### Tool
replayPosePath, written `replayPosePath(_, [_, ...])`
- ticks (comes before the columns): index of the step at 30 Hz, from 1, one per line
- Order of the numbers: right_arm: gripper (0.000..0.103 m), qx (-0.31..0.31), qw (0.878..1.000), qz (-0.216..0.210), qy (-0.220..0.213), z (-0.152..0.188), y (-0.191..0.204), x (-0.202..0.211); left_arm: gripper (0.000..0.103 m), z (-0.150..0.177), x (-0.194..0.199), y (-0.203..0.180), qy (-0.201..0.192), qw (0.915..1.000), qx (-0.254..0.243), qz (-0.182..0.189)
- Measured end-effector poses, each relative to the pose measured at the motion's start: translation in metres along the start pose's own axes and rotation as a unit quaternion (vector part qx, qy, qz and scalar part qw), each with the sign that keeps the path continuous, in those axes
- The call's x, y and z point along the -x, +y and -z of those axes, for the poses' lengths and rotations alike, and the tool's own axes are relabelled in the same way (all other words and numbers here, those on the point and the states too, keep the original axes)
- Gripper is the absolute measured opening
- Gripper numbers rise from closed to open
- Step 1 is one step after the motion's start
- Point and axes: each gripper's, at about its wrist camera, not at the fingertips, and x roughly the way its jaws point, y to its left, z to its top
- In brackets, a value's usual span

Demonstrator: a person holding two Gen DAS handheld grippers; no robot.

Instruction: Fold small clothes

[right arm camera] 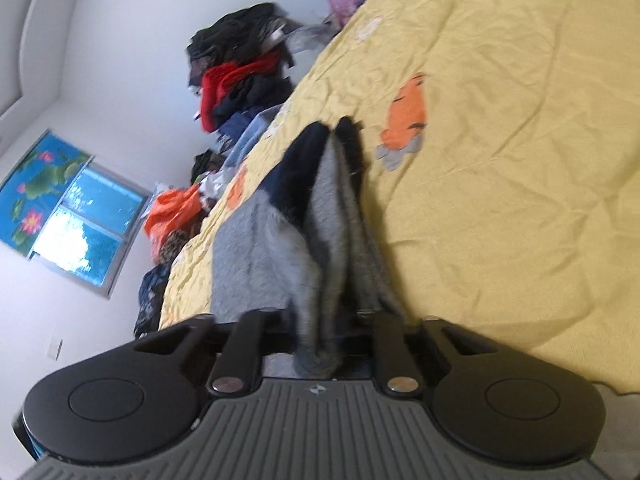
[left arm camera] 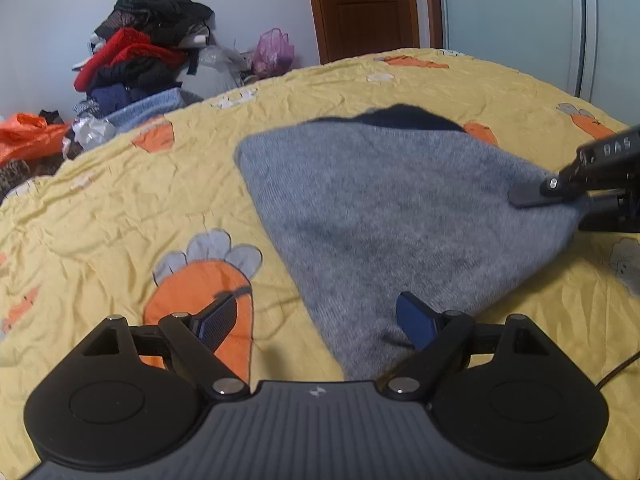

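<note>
A small grey knit garment (left arm camera: 384, 216) with a dark navy band at its far edge lies on the yellow bedspread (left arm camera: 120, 208). My left gripper (left arm camera: 316, 320) is open, its fingers wide apart; the near corner of the garment lies between them, beside the right finger. My right gripper (left arm camera: 560, 196) is shut on the garment's right corner. In the right wrist view the bunched grey cloth (right arm camera: 328, 248) runs into the right gripper (right arm camera: 320, 344), which is closed on it and holds that edge lifted off the bed.
The bedspread has orange carrot prints (left arm camera: 200, 300). A pile of mixed clothes (left arm camera: 136, 56) and bags (left arm camera: 28, 132) lies beyond the bed's far left edge. A brown door (left arm camera: 364, 4) stands behind the bed. A window (right arm camera: 80, 220) shows in the right wrist view.
</note>
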Motion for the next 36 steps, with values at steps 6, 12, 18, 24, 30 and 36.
replayPosePath(6, [0.026, 0.065, 0.997, 0.016, 0.037, -0.009, 0.012, -0.003, 0.088, -0.001, 0.005, 0.012, -0.005, 0.9996, 0.025, 0.009])
replayPosePath(12, [0.054, 0.16, 0.986, 0.052, -0.011, -0.048, 0.047, -0.001, 0.088, -0.027, -0.001, 0.035, -0.022, 0.9976, 0.064, 0.011])
replayPosePath(18, [0.054, 0.155, 0.987, 0.036, 0.018, -0.096, 0.052, -0.056, 0.088, -0.051, -0.024, 0.051, -0.016, 0.9931, 0.115, 0.013])
replayPosePath(24, [0.042, 0.077, 0.995, 0.024, 0.051, -0.123, 0.029, -0.104, 0.088, -0.065, -0.045, 0.051, -0.006, 0.992, 0.126, 0.004])
replayPosePath(30, [0.018, 0.138, 0.989, 0.049, 0.029, -0.121, 0.042, -0.113, 0.088, -0.071, -0.057, 0.05, -0.001, 0.99, 0.141, 0.009])
replayPosePath(36, [0.023, 0.148, 0.986, 0.073, 0.037, -0.119, 0.037, -0.122, 0.088, -0.073, -0.062, 0.047, 0.005, 0.9897, 0.143, 0.012])
